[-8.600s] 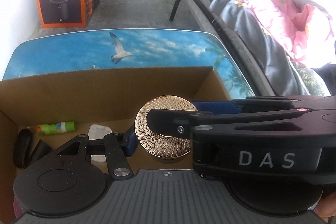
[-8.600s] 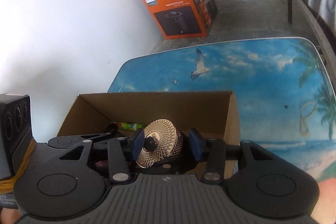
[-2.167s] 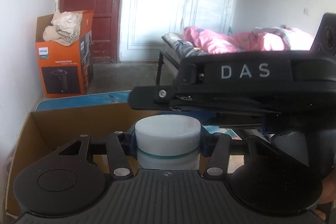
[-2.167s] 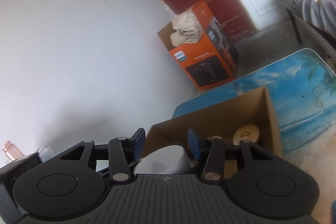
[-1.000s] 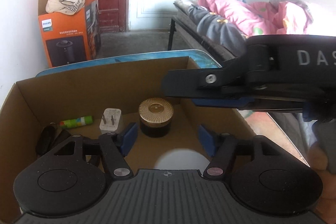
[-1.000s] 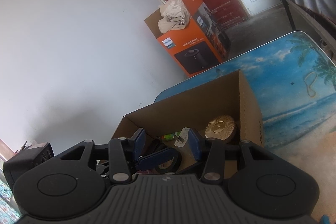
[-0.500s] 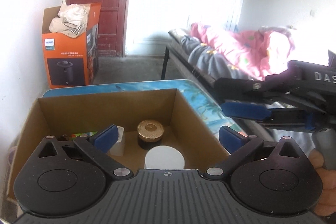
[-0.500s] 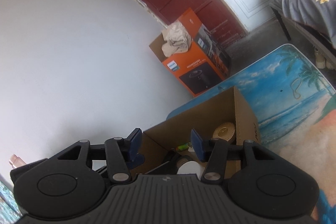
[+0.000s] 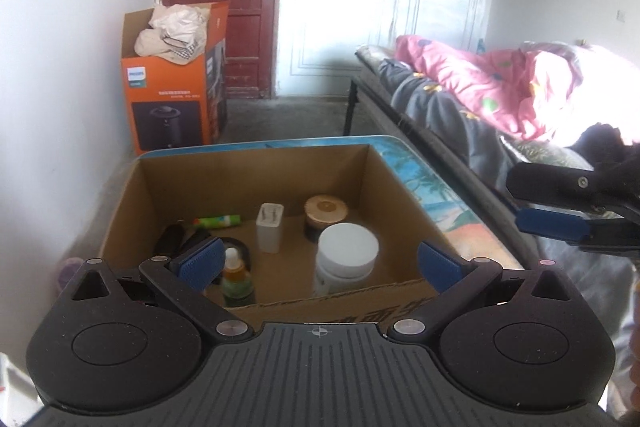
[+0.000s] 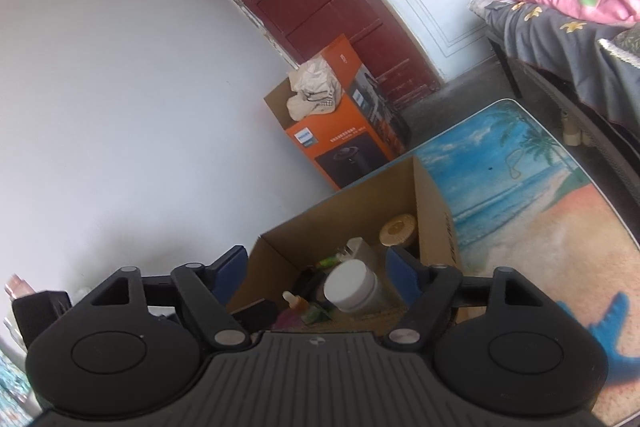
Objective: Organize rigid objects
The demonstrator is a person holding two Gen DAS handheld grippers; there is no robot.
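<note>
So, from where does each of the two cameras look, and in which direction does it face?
Left wrist: sits on the left gripper, looks down into the cardboard box; its own open fingers show, with the right gripper at the right edge.
Right wrist: sits on the right gripper, looks past the box's near left corner toward the wall; its opening fingers show, nothing between them.
Shared: the box, the white-lidded jar, the gold-lidded jar, the orange carton.

Brown cardboard box [image 9: 248,167] holds white-lidded jar [image 9: 347,247], gold-topped jar [image 9: 326,207], white charger [image 9: 269,223], green tube [image 9: 218,221]. Table [image 10: 540,195] printed with blue sea, palms (sandy foreground). Orange carton [image 9: 172,99] behind.
</note>
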